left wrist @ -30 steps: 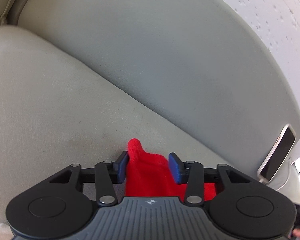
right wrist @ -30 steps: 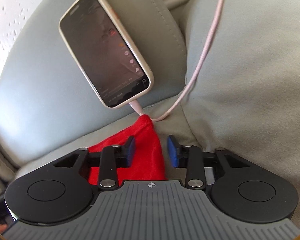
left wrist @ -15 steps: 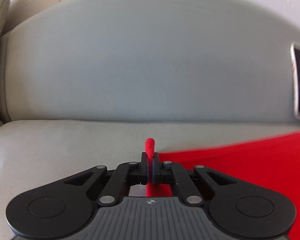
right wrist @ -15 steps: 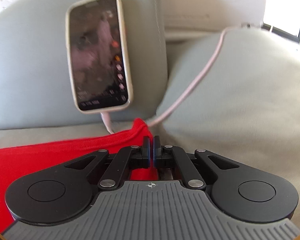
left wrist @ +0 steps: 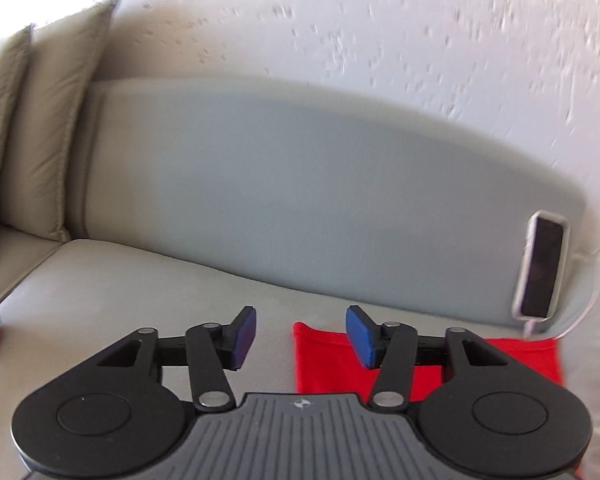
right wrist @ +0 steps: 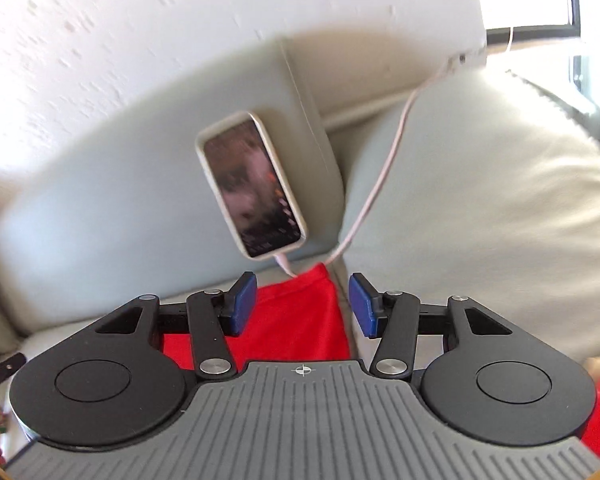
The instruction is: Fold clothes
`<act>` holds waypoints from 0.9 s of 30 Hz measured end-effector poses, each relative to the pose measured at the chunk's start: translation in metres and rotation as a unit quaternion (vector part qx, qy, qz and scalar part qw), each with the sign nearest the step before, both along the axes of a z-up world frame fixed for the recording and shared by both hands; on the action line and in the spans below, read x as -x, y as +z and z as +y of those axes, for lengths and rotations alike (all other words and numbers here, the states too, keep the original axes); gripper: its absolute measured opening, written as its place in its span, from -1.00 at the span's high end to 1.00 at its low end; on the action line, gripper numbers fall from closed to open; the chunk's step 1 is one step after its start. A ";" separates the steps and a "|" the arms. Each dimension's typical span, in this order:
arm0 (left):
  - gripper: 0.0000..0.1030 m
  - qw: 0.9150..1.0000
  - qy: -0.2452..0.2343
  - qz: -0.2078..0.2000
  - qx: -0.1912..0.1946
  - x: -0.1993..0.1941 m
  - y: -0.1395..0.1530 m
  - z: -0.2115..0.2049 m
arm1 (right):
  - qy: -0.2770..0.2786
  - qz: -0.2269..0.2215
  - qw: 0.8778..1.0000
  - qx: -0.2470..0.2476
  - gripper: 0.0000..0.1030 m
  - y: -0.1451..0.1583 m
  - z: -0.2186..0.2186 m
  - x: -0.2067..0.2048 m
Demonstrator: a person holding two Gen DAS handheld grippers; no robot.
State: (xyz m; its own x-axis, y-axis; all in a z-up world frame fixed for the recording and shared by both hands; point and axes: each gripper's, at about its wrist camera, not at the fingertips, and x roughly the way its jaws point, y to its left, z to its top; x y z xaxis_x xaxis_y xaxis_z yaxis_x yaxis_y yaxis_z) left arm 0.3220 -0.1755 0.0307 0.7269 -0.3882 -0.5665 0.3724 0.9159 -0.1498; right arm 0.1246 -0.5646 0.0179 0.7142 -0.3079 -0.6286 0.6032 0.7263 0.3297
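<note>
A: How are the grippers sitting?

B: The left gripper [left wrist: 300, 338] is hovering level above the sofa seat [left wrist: 120, 280], fingers spread wide and gripping nothing. The right gripper [right wrist: 303, 304] is tilting toward the backrest, equally wide, also gripping nothing.

A: And the red cloth [left wrist: 324, 360]?

B: It is lying flat on the seat, below both grippers, its far corner [right wrist: 320, 270] nearing the phone [right wrist: 252, 190] and its cable [right wrist: 380, 184].

A: Counts?

B: One cloth, one phone, two grippers.
</note>
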 end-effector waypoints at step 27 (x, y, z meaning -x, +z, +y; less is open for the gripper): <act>0.36 0.979 -0.080 0.091 -0.166 0.335 -0.130 -0.022 | 0.093 0.158 0.982 -0.054 0.76 -0.107 0.206 0.216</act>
State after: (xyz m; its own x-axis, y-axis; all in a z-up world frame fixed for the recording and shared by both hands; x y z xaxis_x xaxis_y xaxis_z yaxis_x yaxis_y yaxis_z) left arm -0.0128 -0.1978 -0.0994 0.5465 -0.2612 -0.7957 0.5103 0.8572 0.0691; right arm -0.0918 -0.3590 -0.0895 0.5162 -0.1093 -0.8494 0.5476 0.8048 0.2292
